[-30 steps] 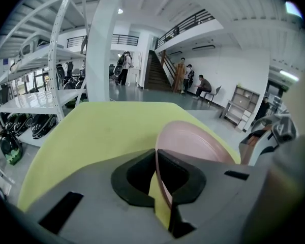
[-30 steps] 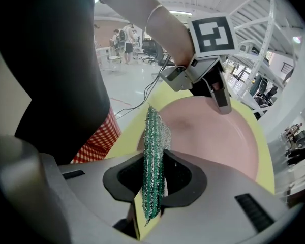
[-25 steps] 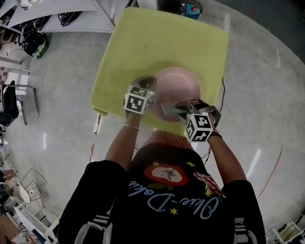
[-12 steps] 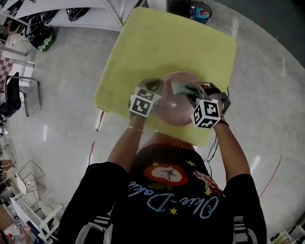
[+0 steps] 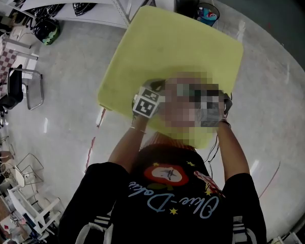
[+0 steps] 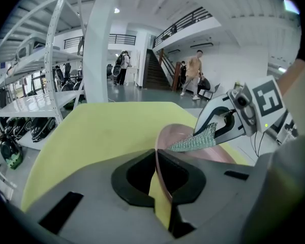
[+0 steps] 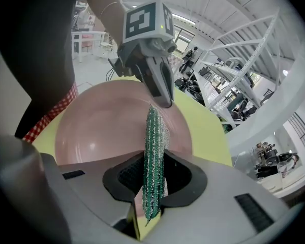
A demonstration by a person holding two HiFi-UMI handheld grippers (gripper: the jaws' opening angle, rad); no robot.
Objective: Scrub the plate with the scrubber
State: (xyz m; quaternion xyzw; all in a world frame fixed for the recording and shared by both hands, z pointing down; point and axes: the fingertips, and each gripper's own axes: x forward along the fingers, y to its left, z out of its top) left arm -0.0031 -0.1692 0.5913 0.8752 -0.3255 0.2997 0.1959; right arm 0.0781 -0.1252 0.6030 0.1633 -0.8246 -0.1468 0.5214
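My left gripper point(image 6: 159, 174) is shut on the rim of the pink plate point(image 6: 213, 154), which it holds tilted above the yellow table point(image 5: 157, 44). The right gripper point(image 7: 151, 182) is shut on the green mesh scrubber point(image 7: 153, 161). The scrubber's free end lies against the plate's point(image 7: 101, 131) inner face, just under the left gripper's point(image 7: 152, 70) tips. In the left gripper view the scrubber point(image 6: 193, 142) sticks out of the right gripper point(image 6: 229, 123) onto the plate. In the head view a mosaic patch hides the plate and the right gripper; the left gripper's marker cube point(image 5: 146, 101) shows beside it.
The table's near edge runs just in front of the person's body. Two bins point(image 5: 187, 3) point(image 5: 208, 13) stand past its far corner. Shelf racks point(image 5: 76, 4) lie at the back left and a chair point(image 5: 20, 93) at the left. People stand far off by a staircase point(image 6: 193, 75).
The right gripper has carried the scrubber from the plate's near edge farther across the plate. The plate has come closer to the head camera, held by the left gripper.
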